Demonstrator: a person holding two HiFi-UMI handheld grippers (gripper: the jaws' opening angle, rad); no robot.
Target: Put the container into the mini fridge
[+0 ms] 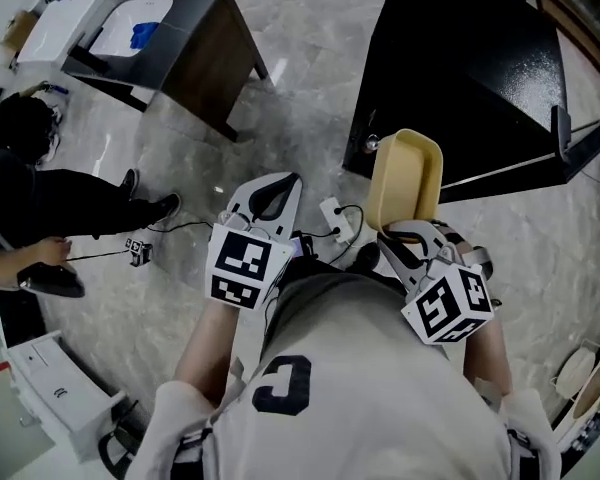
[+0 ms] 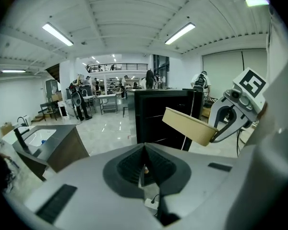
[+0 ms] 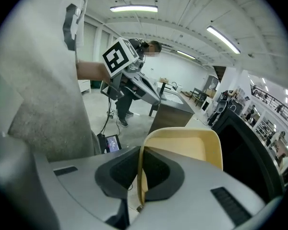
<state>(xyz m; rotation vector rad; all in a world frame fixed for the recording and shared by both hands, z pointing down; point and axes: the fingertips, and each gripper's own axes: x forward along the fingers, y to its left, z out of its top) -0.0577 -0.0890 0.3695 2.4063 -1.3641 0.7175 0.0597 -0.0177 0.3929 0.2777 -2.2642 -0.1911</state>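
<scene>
Right gripper view shows the pale yellow, rectangular plastic container (image 3: 182,150) held in the air by one short wall. The right tongs (image 3: 140,171) are clamped on that wall, one pad inside the tub and one outside. The tub looks empty and sits tilted, its far end raised above the gripped end. Just beyond it stands the black, box-shaped mini fridge (image 1: 460,78), on the floor ahead and to the person's right, apart from the container; I cannot tell from these angles whether its door is open. The left tongs (image 2: 144,166) are closed on nothing and hover beside the right ones, free for work. The step in hand reads as the carry toward the fridge. In my judgement the left tongs should deal with the door if it proves shut, while the right wrist levels the container before it goes through the opening. A pinch on one thin wall can let the tub swing, so a slow, steady approach seems wise. On the grey marble-patterned floor (image 1: 310,118) a white power strip (image 1: 332,211) with its cable lies near the person's feet and is worth stepping round. A dark brown bench (image 1: 180,38) stands well apart at the left.
</scene>
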